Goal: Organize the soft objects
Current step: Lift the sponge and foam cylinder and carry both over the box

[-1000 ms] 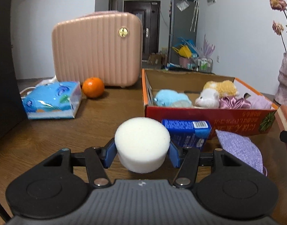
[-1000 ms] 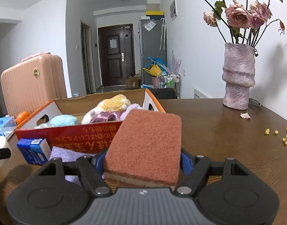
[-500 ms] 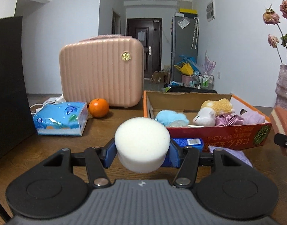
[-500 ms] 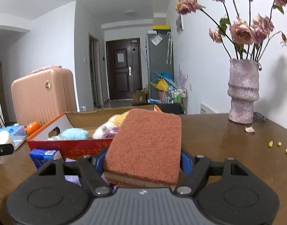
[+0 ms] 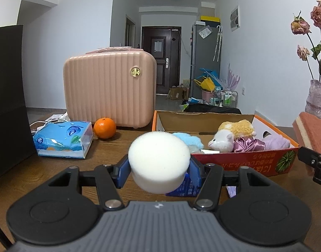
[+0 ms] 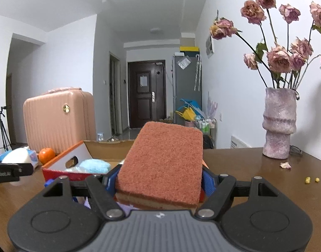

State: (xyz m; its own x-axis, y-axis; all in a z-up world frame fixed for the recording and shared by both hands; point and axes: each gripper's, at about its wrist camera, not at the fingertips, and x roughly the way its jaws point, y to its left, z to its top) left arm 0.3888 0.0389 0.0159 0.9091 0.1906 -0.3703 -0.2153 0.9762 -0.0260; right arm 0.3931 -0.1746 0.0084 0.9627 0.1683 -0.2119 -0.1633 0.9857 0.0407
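Observation:
My left gripper (image 5: 159,168) is shut on a round white sponge (image 5: 159,157), held above the wooden table in front of the orange cardboard box (image 5: 244,164). My right gripper (image 6: 160,180) is shut on a flat rust-red scouring sponge (image 6: 163,161) with a yellow underside, raised before the same box (image 6: 61,171). In the box lie a light-blue fluffy thing (image 5: 188,140), a white and yellow plush toy (image 5: 229,136), a shiny pink scrunchie (image 5: 249,145) and a lilac soft piece (image 5: 275,141). Each gripper shows at the edge of the other's view.
A pink ribbed case (image 5: 109,89), an orange (image 5: 105,128) and a blue tissue pack (image 5: 63,139) stand at the left. A blue packet (image 5: 185,188) and purple cloth (image 5: 231,191) lie before the box. A vase of dried roses (image 6: 279,124) and yellow crumbs (image 6: 311,179) sit at the right.
Both grippers have lifted and tipped upward with their sponges still held; the box and table sit lower in both views, and more wall and ceiling show.

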